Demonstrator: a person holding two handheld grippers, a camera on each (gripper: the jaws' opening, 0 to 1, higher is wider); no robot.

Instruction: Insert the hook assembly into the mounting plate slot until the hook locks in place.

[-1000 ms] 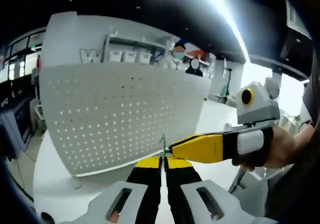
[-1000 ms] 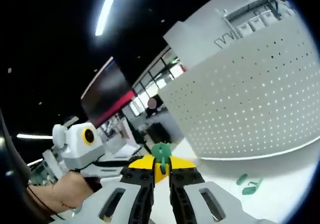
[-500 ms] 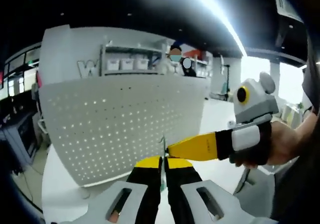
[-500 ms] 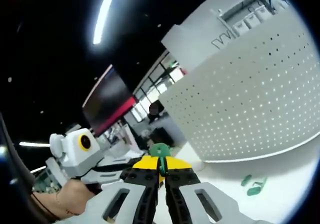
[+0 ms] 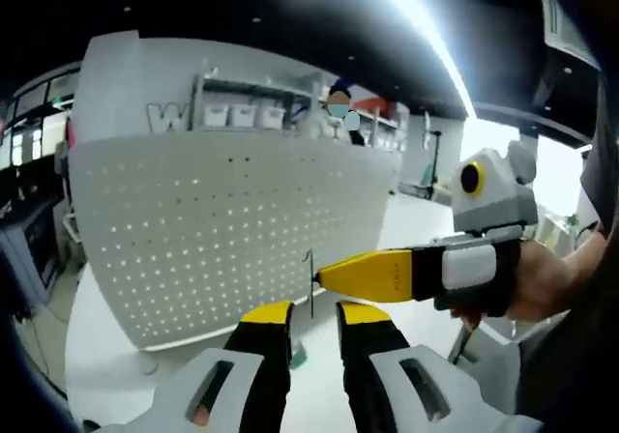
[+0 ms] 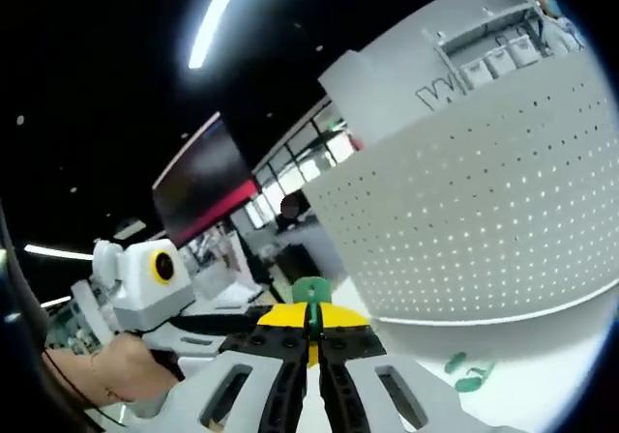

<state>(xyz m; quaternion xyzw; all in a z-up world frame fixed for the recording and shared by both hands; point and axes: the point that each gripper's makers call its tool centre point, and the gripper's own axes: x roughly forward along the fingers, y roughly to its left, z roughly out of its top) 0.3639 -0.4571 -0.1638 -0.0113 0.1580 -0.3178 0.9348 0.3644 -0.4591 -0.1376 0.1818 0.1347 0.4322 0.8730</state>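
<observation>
**Hook held at the jaw tips, ahead of the perforated plate**

The right gripper (image 6: 311, 329) has its jaws closed on the green hook piece (image 6: 310, 292), which stands up from the tips. The left gripper (image 5: 313, 314) jaws stand slightly parted, holding nothing; the thin wire hook (image 5: 309, 280) rises just beyond them, at the right gripper's tip.

Judged step: carry the hook to the white perforated plate (image 6: 503, 201), upright on the worktop (image 6: 542, 380). Align squarely with a slot, then press until it locks.

Loose green parts (image 6: 462, 373) lie near the plate's base; avoid them.
</observation>
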